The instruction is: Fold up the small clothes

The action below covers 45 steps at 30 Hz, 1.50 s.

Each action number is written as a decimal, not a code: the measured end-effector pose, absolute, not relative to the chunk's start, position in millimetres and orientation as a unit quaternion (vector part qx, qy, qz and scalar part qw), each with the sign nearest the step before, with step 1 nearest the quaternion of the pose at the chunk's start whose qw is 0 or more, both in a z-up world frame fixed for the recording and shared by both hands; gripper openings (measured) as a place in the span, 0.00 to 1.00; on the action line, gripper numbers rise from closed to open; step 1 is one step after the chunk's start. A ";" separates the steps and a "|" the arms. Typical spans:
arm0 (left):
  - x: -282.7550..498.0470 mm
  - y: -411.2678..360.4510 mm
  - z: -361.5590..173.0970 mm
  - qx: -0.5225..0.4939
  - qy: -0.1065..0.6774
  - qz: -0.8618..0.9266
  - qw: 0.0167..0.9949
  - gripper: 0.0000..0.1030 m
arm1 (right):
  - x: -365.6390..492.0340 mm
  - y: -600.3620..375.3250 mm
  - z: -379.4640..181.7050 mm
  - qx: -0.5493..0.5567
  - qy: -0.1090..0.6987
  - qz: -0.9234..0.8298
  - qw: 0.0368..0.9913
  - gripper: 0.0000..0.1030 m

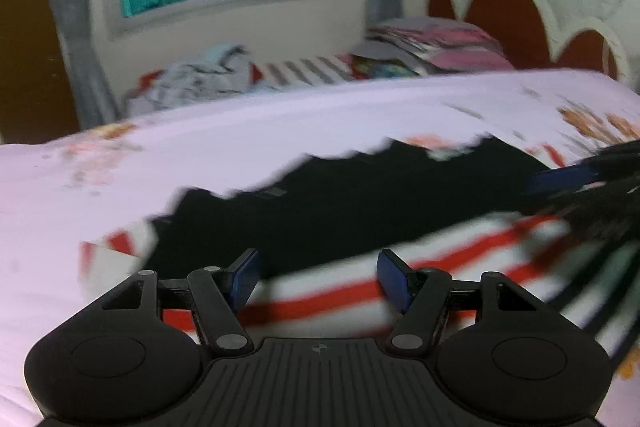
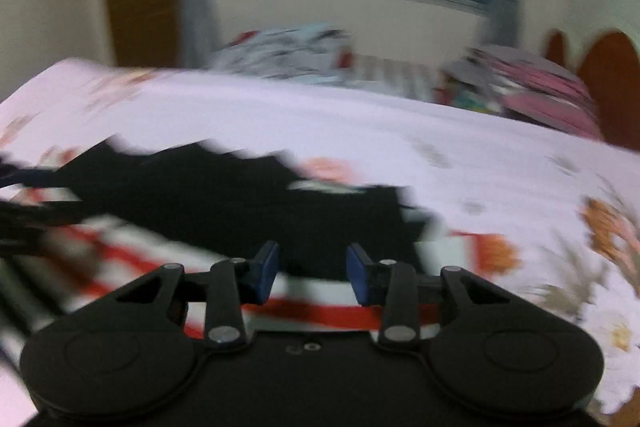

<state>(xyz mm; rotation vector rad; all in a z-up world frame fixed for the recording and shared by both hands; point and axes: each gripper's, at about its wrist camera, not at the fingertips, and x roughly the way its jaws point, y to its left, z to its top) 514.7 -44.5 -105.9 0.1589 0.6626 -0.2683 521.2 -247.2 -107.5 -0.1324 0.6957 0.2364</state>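
A small garment lies flat on the pink bedsheet: a black part (image 1: 340,199) with a jagged far edge and a white part with red stripes (image 1: 360,287) nearer me. It also shows in the right wrist view (image 2: 224,203). My left gripper (image 1: 318,277) is open and empty, low over the striped part at its near edge. My right gripper (image 2: 312,273) is open and empty, over the border of black and striped cloth. The right gripper shows blurred at the right edge of the left wrist view (image 1: 592,179). Both views are motion-blurred.
The pink floral bedsheet (image 1: 280,131) spreads around the garment. A crumpled pile of light clothes (image 1: 200,75) and a stack of folded pink and striped fabrics (image 1: 436,47) lie at the far side. A red-and-white headboard (image 1: 508,15) and a window stand behind.
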 end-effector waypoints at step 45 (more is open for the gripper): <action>412.9 23.3 -128.8 0.068 0.383 -0.039 0.920 0.67 | 400.1 -308.2 -124.7 -0.089 0.423 0.039 0.901 0.22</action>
